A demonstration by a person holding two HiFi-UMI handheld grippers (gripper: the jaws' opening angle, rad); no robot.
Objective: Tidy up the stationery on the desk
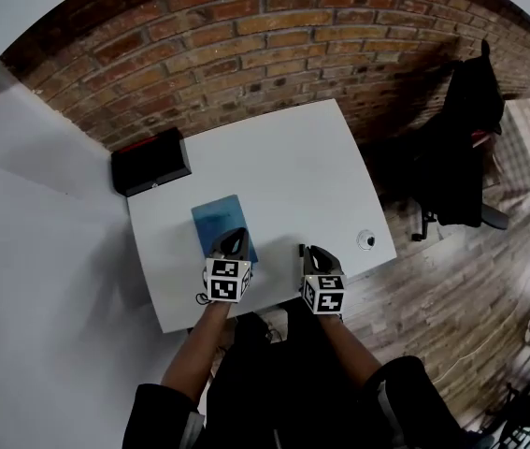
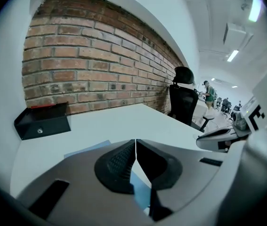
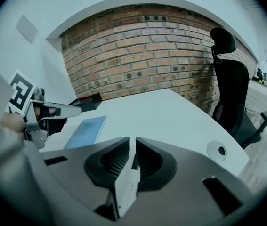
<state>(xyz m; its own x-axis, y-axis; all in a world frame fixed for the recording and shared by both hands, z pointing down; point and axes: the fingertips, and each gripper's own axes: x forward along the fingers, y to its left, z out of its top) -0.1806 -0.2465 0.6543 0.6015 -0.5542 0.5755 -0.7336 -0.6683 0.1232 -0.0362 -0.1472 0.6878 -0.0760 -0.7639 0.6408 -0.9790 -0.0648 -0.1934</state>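
Observation:
A blue notebook [image 1: 216,217] lies flat on the white desk [image 1: 293,166], left of centre. My left gripper [image 1: 235,238] hovers over the notebook's near end, jaws shut together with nothing between them [image 2: 135,142]. My right gripper [image 1: 313,252] is near the desk's front edge, to the right of the notebook. It is shut [image 3: 133,145] on a thin flat grey piece [image 3: 125,186] that hangs edge-on below the pads; I cannot tell what it is. The notebook [image 3: 87,131] shows to the left in the right gripper view.
A black box [image 1: 150,162] with a red item on top stands at the desk's far left corner by the brick wall. A round cable grommet [image 1: 365,239] sits near the right front edge. A black office chair [image 1: 461,148] stands off the desk's right side.

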